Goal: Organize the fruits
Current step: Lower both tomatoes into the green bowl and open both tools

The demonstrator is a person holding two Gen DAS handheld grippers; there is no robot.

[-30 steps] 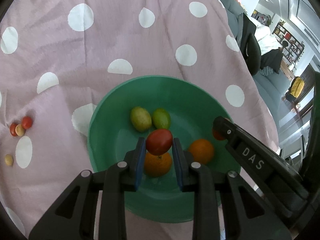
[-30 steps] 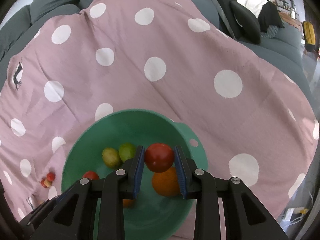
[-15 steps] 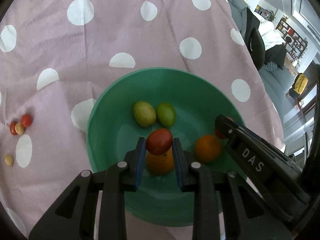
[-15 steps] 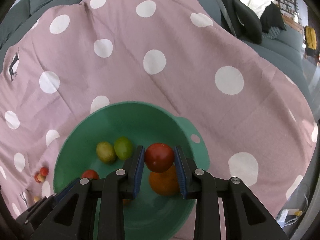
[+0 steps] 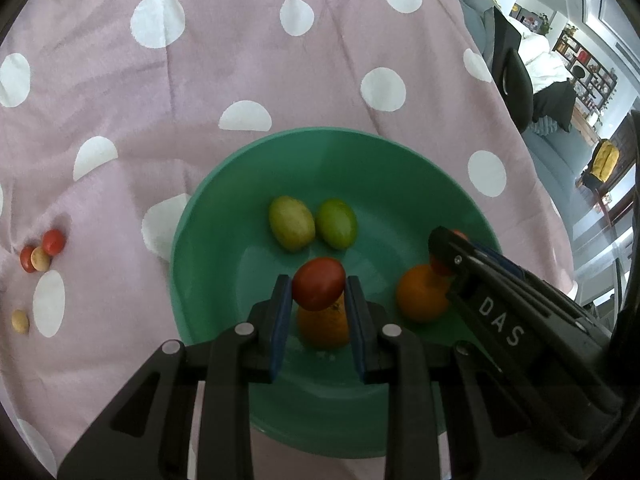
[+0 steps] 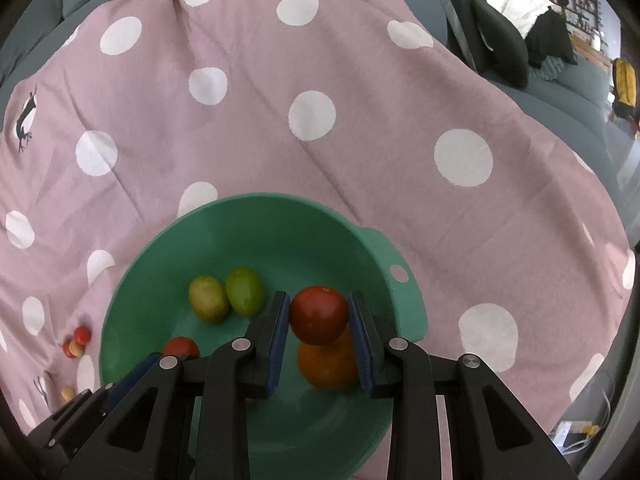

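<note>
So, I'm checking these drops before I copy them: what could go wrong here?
Both grippers, left gripper and right gripper, hold a red tomato directly above an orange in the green bowl. Released there, each tomato may bounce off and bruise. The grippers sit close together and could collide.

Before us, a dusty-pink cloth [image 6: 256,128] scattered with white polka dots, a small black bird figure [image 6: 25,122] printed near its left edge. On it we see a sea-green bowl [image 5: 400,176] holding two yellow-green fruits [image 5: 291,227] and two oranges [image 5: 420,294]. Each black gripper, its pads blue, carries a deep red tomato: left gripper [image 5: 319,304], right gripper [image 6: 320,320]. By the cloth's left edge we note small red and pale tan fruits [image 5: 40,255]. Grey-blue sofa cushions [image 6: 560,92] frame the cloth.
</note>
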